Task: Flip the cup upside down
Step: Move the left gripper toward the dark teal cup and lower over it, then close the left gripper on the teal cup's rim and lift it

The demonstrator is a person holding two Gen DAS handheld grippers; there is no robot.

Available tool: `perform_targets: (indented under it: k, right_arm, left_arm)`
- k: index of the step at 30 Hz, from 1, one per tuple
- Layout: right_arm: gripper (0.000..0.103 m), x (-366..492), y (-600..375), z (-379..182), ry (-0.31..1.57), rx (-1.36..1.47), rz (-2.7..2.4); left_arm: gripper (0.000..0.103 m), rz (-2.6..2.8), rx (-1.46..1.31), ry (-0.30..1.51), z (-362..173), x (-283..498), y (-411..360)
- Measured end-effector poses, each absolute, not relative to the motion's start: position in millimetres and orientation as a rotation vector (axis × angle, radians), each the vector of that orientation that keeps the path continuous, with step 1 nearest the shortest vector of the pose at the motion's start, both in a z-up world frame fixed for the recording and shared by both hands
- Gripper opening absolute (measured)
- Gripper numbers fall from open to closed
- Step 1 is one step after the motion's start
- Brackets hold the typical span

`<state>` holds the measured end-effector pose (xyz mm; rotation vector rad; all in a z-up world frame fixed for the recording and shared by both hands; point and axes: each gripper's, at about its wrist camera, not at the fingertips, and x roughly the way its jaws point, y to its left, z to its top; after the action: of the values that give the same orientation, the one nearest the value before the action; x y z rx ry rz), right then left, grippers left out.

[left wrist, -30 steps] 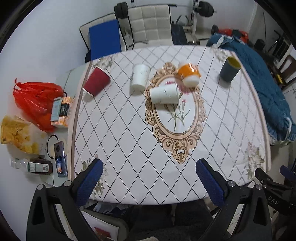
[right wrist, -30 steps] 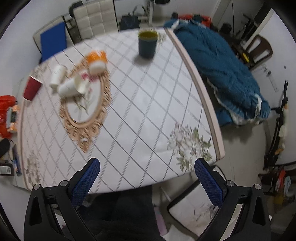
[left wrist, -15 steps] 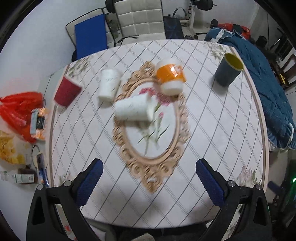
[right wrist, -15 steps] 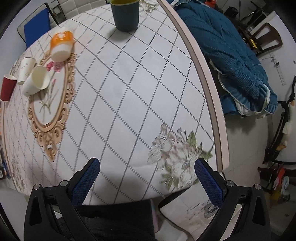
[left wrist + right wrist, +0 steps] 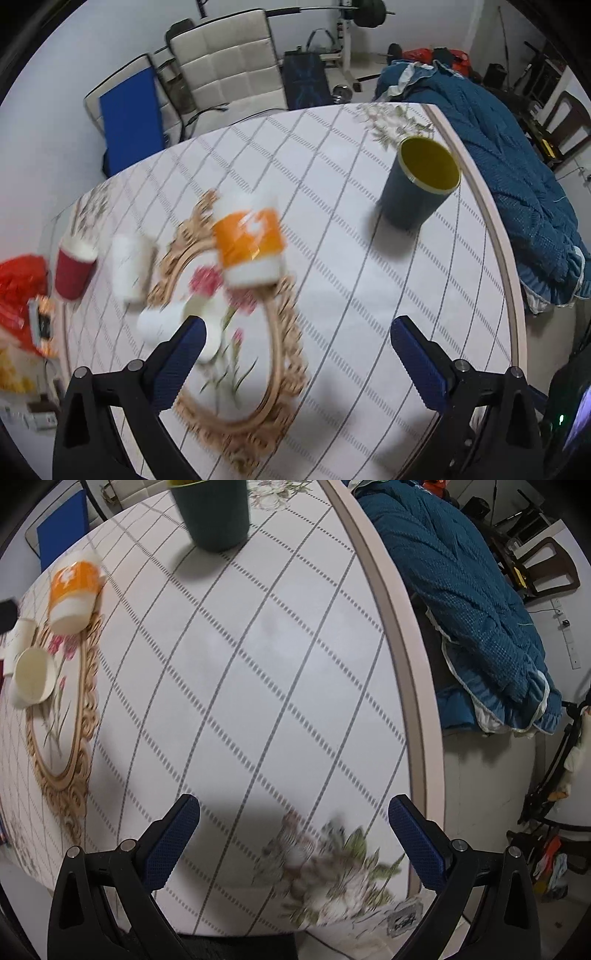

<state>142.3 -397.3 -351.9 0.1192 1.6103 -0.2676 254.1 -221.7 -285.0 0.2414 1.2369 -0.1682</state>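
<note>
A dark teal cup with a yellow inside (image 5: 419,184) stands upright near the table's far right edge; it also shows at the top of the right wrist view (image 5: 212,513). An orange-and-white cup (image 5: 249,243) (image 5: 74,596) stands upside down on the oval motif. A white cup (image 5: 173,325) (image 5: 31,681) lies on its side. Another white cup (image 5: 129,267) stands upside down, and a red cup (image 5: 74,269) stands upright at the left. My left gripper (image 5: 295,354) is open and empty above the table. My right gripper (image 5: 293,834) is open and empty over the near right corner.
The table (image 5: 402,635) has a raised pink rim on the right. A blue blanket (image 5: 517,177) lies beside it. Padded chairs (image 5: 229,74) stand behind the table. A red bag and snack packets (image 5: 22,295) lie to the left.
Both grippers have moved forward and lower over the table, so the cups look bigger. The left view has swung right toward the teal cup. Both stay open.
</note>
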Motion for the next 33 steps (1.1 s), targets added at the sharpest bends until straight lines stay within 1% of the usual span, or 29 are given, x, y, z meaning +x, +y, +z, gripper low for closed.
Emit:
perform_targets:
  k: [6, 14, 22, 31, 33]
  right_arm:
    - [0.103, 173, -420, -366, 1.616, 0.112, -0.290]
    - [0.103, 201, -442, -378, 1.598, 0.034, -0.330]
    - [0.103, 208, -459, -388, 1.600, 0.016, -0.371]
    - [0.103, 216, -467, -396, 1.600, -0.011, -0.399]
    - [0.103, 218, -468, -397, 1.598, -0.015, -0.401]
  left_arm:
    - [0.102, -0.231, 0.304, 1.216, -311, 287, -258]
    - [0.102, -0.325, 0.368, 1.173, -336, 303, -292]
    - [0.102, -0.391, 0.443, 1.086, -356, 311, -325]
    - [0.102, -0.419, 0.416, 1.057, -367, 329, -347]
    - [0.097, -0.426, 0.417, 1.047, -367, 333, -351]
